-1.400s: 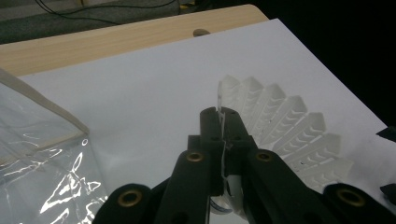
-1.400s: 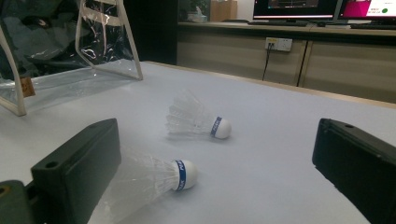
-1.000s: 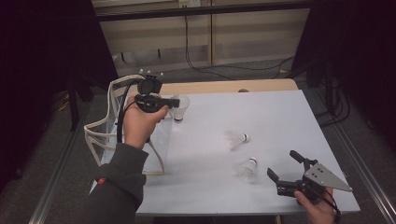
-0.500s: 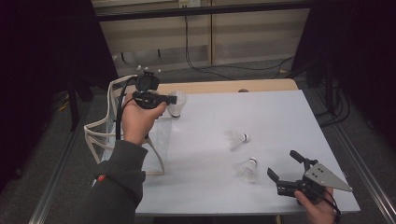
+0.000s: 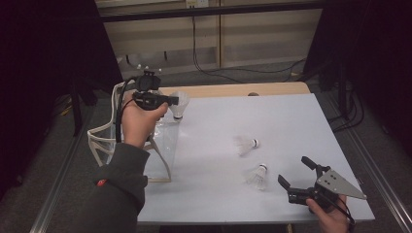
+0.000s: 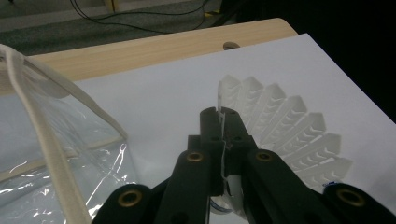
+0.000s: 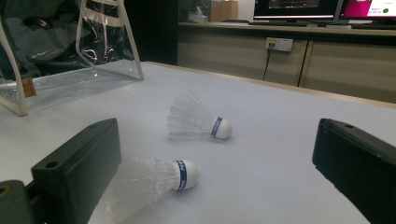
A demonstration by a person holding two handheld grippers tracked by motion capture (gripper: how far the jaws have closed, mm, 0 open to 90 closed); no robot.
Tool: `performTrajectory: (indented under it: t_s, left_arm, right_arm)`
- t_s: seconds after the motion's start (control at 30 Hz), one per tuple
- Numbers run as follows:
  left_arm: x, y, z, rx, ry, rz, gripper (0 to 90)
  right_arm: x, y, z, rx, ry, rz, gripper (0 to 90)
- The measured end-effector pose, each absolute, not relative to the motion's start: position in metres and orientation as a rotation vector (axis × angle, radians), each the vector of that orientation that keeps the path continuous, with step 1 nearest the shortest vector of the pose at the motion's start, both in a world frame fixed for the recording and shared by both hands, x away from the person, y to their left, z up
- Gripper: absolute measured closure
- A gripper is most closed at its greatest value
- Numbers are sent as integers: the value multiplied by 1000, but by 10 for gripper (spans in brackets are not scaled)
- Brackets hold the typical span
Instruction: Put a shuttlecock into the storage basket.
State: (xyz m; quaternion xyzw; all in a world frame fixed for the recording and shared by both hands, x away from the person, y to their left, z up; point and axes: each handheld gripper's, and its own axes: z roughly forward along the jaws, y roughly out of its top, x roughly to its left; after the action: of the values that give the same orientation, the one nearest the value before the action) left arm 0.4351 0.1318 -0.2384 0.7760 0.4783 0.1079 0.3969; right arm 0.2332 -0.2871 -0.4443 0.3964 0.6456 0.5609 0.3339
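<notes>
Fingers of left gripper [image 6: 224,140] pinch shuttlecock [image 6: 280,126] beside clear bag [image 6: 56,154]; right gripper [image 5: 297,175] spread.

Not much to read here, honestly

Each shuttlecock on my table has a blue band by the cork with white lettering: the near one [image 7: 159,179] and the far one [image 7: 198,121] both, but it's too small and blurry for me to make out. Same with the monitors [image 7: 299,8] at the back, there's stuff on screen but nothing legible.

Wall socket [image 7: 279,44] w/ cable, monitors [image 7: 299,9] (lit) behind table.
</notes>
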Motion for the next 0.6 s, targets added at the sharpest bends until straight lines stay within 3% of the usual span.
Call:
performTrajectory:
  t_s: [0.6]
  left_arm:
    - [438,141,-230,1960,1229,291,900]
  right_arm:
    - [233,-287,-444,1034,1686,1465,12]
